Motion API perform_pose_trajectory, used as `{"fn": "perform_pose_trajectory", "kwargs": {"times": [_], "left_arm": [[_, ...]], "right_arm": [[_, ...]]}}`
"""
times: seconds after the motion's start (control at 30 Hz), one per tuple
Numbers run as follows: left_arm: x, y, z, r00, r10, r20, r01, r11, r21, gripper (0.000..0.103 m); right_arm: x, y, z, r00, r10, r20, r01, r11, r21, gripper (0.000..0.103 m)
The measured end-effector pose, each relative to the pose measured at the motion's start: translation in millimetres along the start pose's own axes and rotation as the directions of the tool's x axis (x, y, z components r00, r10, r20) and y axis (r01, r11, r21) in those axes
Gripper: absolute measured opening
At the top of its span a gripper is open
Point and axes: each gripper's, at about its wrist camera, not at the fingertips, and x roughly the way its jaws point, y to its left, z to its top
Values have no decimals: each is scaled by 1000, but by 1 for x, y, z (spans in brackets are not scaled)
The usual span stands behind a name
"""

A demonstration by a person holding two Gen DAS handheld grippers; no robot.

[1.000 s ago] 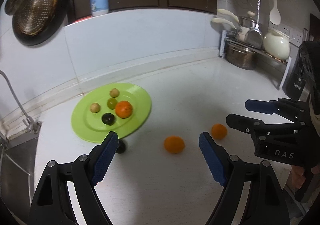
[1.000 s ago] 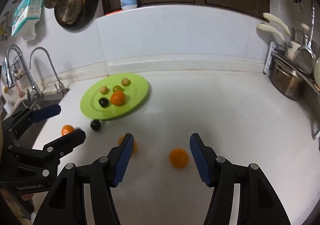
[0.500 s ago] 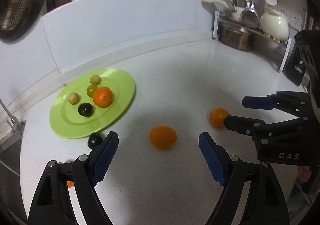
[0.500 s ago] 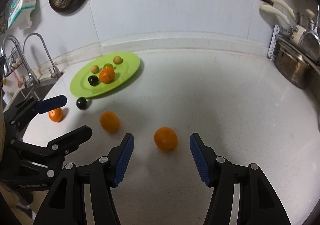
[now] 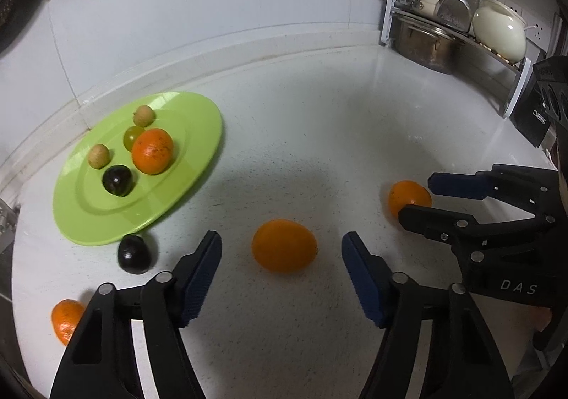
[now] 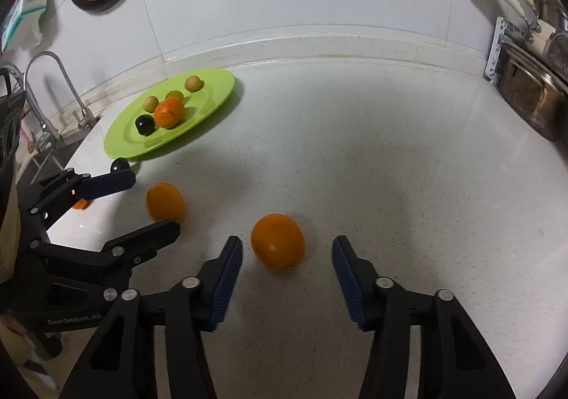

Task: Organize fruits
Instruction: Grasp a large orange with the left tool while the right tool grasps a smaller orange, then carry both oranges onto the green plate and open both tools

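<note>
A green plate at the left of the white counter holds an orange, a dark fruit and three small pale fruits. My left gripper points down with a loose orange between its closing jaws; the pads stand clear of the orange. My right gripper likewise straddles a second orange, its jaws closing with a gap on both sides. The right wrist view shows the left gripper around its orange.
A dark fruit lies on the counter by the plate's near rim. A small orange sits at the lower left. A rack with a steel pot and a white pot fills the back right corner. A tap and sink are at the left.
Both grippers have sunk toward the counter, and each orange has come between its fingers. Both pairs of jaws have narrowed. The fruits have not moved.
</note>
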Motion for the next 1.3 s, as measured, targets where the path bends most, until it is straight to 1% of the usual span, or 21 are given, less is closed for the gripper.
{"fn": "perform_pose_trajectory", "kwargs": {"times": [0.1,0.17,0.23,0.27,0.33,0.63,0.83,1.3], "left_arm": [[5,1,0,1000,-20,-12,20,1000,-7,55],[8,2,0,999,-33,-22,33,999,-13,45],[9,3,0,999,-33,-26,33,999,-20,39],[9,3,-1,999,-34,-25,33,999,-22,38],[8,4,-1,999,-37,-24,36,999,-26,38],[1,5,0,998,-56,-14,55,997,-49,38],[-16,10,2,998,-57,2,57,997,-60,38],[-63,31,5,998,4,63,1,996,-86,38]], "right_arm": [[3,-1,1,1000,11,-3,-11,1000,5,48],[5,0,1,1000,18,-8,-18,1000,5,45],[8,0,1,999,28,-15,-28,1000,5,43],[9,0,1,999,31,-18,-31,1000,6,40],[11,1,2,999,41,-21,-41,999,5,34],[6,7,4,999,46,-5,-46,999,-5,34],[-1,13,8,998,53,14,-53,999,-9,34],[-35,45,21,992,83,96,-79,996,-42,34]]}}
